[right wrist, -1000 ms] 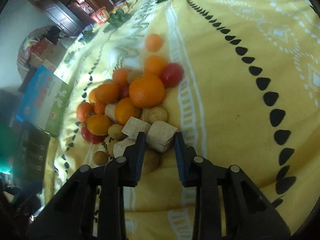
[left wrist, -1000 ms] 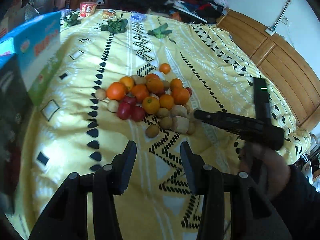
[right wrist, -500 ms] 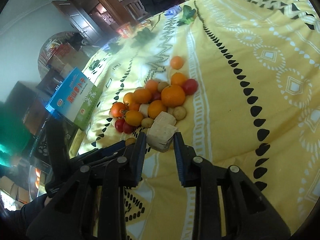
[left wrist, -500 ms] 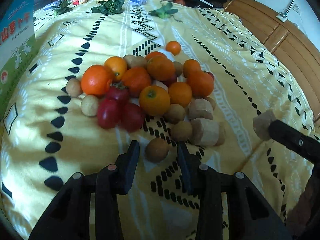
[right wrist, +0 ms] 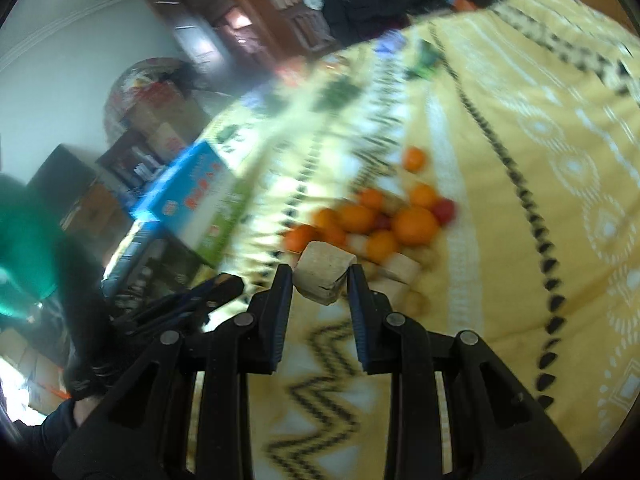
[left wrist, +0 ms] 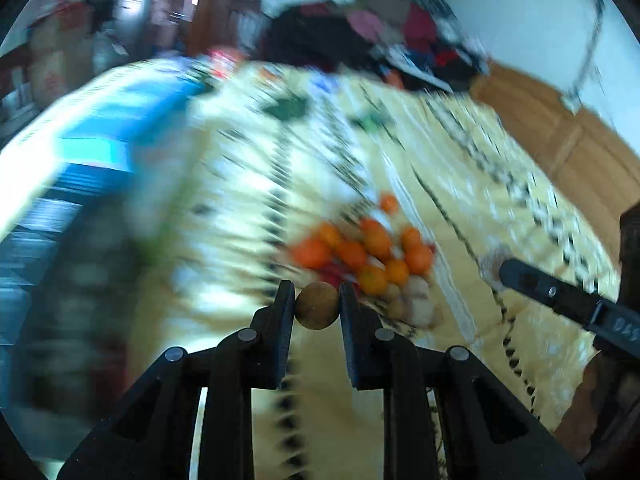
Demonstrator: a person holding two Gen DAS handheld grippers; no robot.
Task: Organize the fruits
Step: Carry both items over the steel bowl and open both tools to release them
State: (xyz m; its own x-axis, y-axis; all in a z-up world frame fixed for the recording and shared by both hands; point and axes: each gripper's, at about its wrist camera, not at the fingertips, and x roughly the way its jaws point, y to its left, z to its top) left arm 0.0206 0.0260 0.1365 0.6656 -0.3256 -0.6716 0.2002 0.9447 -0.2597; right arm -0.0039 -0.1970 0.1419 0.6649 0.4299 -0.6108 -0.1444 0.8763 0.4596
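A pile of fruit (left wrist: 372, 252) lies on the yellow patterned bedspread (left wrist: 460, 184): oranges, small red fruits, small brown round ones and tan wrapped blocks. My left gripper (left wrist: 318, 300) is closing on one small brown round fruit (left wrist: 318, 306), both pads pressing its sides, lifted just in front of the pile. My right gripper (right wrist: 322, 280) is shut on a tan wrapped block (right wrist: 326, 276), held above the bed before the fruit pile (right wrist: 384, 224). The left wrist view is blurred; the right gripper's finger (left wrist: 532, 284) enters it at the right with the block (left wrist: 488, 266).
A blue and green carton (right wrist: 196, 196) stands at the bed's left edge. Green leafy bunches (right wrist: 428, 56) lie at the far end. A wooden headboard (left wrist: 560, 140) runs along the right, clothes (left wrist: 380, 28) are heaped beyond the bed. A dark-sleeved hand (right wrist: 84, 344) holds the left gripper.
My left gripper has shut on the brown fruit that lay between its fingers and lifted it away from the pile. My right gripper has risen further with the block.
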